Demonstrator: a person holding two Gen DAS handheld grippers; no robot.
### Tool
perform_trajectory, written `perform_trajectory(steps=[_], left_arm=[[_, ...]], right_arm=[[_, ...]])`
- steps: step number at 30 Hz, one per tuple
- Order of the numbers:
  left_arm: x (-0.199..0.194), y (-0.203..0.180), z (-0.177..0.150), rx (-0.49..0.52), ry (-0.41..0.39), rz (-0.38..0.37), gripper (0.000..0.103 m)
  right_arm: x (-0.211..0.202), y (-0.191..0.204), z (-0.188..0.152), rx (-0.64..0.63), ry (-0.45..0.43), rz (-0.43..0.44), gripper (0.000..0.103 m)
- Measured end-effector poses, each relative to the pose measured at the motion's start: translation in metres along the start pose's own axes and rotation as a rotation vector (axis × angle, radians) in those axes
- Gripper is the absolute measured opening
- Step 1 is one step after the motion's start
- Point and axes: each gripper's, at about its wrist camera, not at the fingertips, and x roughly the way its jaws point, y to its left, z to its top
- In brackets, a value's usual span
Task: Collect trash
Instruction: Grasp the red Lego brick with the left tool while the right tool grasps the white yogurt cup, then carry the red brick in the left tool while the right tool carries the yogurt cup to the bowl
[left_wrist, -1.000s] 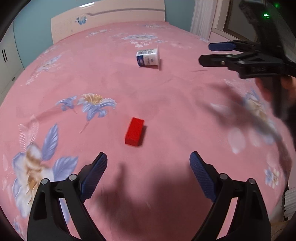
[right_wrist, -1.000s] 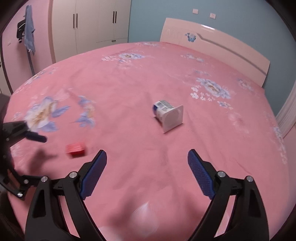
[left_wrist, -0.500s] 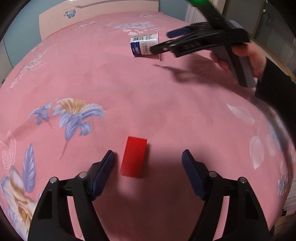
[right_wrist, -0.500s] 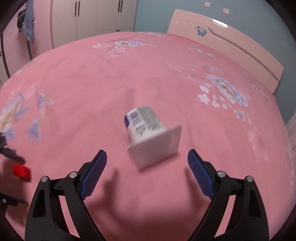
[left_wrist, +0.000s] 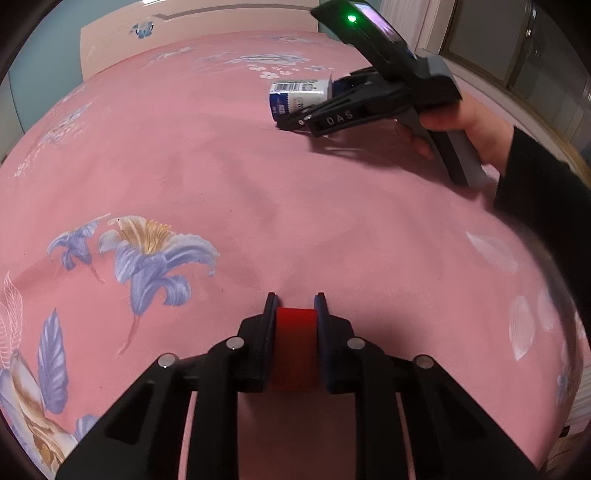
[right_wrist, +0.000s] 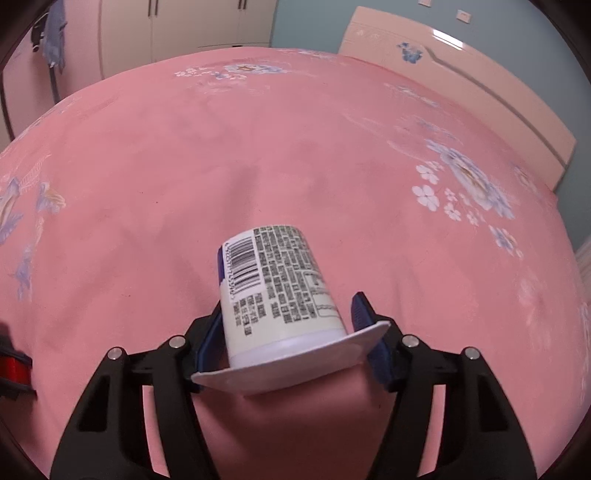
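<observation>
My left gripper is shut on a small red box, low on the pink flowered bedspread. A white yogurt cup with a barcode and a square rim lies on its side between the fingers of my right gripper. The left finger touches the cup wall; the right finger stands a little off it behind the rim. In the left wrist view the right gripper reaches the cup at the far side of the bed. The red box also shows at the right wrist view's left edge.
The bedspread fills both views. A pink headboard stands beyond the bed, wardrobes to the far left. A window lies past the bed's right edge.
My left gripper moved forward and closed on the red box. My right gripper advanced onto the yogurt cup and its jaws narrowed around it.
</observation>
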Motion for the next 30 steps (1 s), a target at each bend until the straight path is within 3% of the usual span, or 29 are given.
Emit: perform_trajectory(steps=[7, 10, 15, 22, 30], left_arm=[[-0.016, 0.0, -0.011, -0.002, -0.001, 0.05, 0.022], [-0.042, 0.002, -0.021, -0.036, -0.006, 0.068, 0.022], [-0.104, -0.005, -0.028, -0.057, -0.047, 0.142, 0.022], [-0.204, -0.044, -0.027, -0.012, -0.134, 0.24, 0.022], [-0.295, -0.081, -0.04, -0.032, -0.234, 0.248, 0.022]], right_arm=[[-0.055, 0.024, -0.005, 0.075, -0.046, -0.045, 0.064], [-0.094, 0.038, -0.003, 0.112, -0.071, -0.055, 0.064], [-0.173, 0.062, -0.008, 0.171, -0.105, -0.058, 0.064], [-0.29, 0.103, -0.029, 0.221, -0.139, -0.084, 0.064], [-0.404, 0.152, -0.06, 0.227, -0.194, -0.126, 0.064]])
